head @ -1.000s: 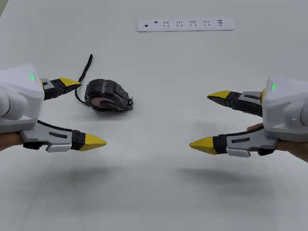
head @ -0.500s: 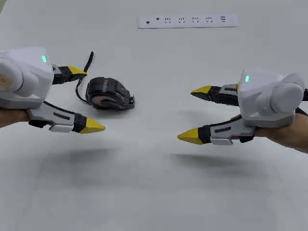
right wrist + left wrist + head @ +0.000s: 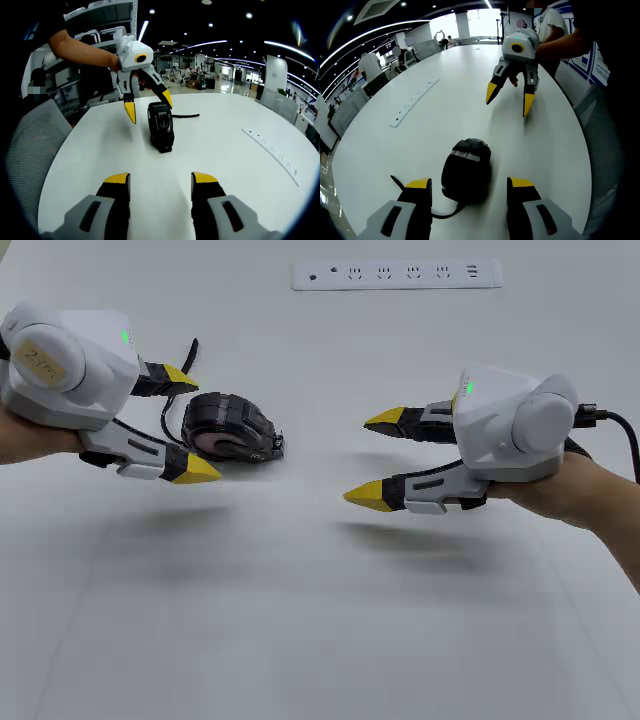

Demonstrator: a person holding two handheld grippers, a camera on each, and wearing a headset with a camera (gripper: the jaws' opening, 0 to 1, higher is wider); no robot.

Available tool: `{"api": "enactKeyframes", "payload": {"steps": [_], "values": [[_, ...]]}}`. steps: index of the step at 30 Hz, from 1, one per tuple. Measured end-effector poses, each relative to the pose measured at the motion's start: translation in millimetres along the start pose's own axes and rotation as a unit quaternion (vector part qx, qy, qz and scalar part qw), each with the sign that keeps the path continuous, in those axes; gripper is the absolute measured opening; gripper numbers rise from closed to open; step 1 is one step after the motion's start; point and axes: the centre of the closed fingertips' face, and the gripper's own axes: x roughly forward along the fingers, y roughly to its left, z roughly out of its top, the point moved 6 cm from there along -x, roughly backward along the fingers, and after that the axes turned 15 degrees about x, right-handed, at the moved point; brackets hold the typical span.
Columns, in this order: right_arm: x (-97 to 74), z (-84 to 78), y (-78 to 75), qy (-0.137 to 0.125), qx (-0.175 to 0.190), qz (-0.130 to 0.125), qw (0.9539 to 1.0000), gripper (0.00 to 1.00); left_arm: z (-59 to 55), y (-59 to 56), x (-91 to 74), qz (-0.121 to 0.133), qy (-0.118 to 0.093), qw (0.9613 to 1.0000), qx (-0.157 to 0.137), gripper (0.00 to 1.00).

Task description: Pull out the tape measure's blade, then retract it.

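Observation:
A black tape measure (image 3: 228,427) lies on its side on the white table (image 3: 320,620), its black wrist strap (image 3: 176,385) trailing behind it. The blade is inside the case. My left gripper (image 3: 190,423) is open, its yellow-tipped jaws either side of the case's rear end without touching. In the left gripper view the tape measure (image 3: 466,170) sits just ahead of the left gripper (image 3: 471,189). My right gripper (image 3: 372,458) hangs open to the right, a short gap from the tape measure's front. The right gripper view has the tape measure (image 3: 160,125) ahead of the right gripper (image 3: 159,186).
A white power strip (image 3: 397,274) lies at the far edge of the table. A black cable (image 3: 612,430) runs from the right gripper. An office with people and chairs lies beyond the table in the gripper views.
Both grippers have moved inward and forward. The left one has closed in around the tape measure's rear. The right one has come closer to its front. The tape measure has stayed put.

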Motion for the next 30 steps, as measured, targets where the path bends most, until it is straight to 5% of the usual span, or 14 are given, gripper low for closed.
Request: {"api": "enactKeyframes", "payload": {"steps": [10,16,30], "values": [[22.2,1.7,-4.8,-0.002,-0.001,0.015,0.9999,0.40,-3.9,0.0,13.1,-0.027,0.034,0.9979,0.047,0.40],[36.4,3.6,-7.2,0.001,-0.005,0.024,0.9997,0.36,-6.9,5.2,16.7,-0.022,0.052,0.9962,0.066,0.32],[59.6,11.8,-12.5,0.003,-0.019,0.040,0.9990,0.30,-6.8,6.1,17.3,-0.050,0.057,0.9962,0.043,0.29]]}}
